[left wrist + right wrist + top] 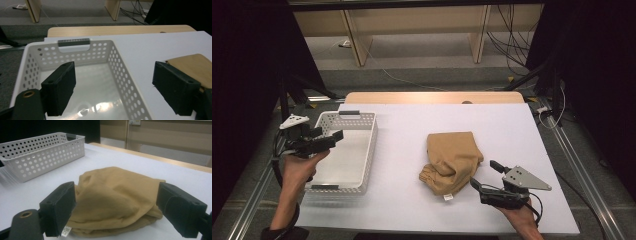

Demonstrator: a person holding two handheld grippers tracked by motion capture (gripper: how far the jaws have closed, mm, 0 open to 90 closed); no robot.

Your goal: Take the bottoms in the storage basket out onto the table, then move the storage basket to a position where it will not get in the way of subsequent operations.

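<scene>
Openly, right tool point(486, 176) faces tan cloth's point(453, 161) edge, basket point(366, 150) well apart.

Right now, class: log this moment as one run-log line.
left claw: open, over white basket | right claw: open, facing tan cloth | cloth: on table, ungrasped

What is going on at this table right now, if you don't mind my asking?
A person holds a two-jaw gripper in each hand at a white table. The right gripper, jaws open, sits just short of a folded tan cloth lying on the table, not yet gripping it. The left gripper, also open and holding nothing, hovers over the near left side of an empty white perforated basket. The cloth lies outside the basket, to its right.
</scene>
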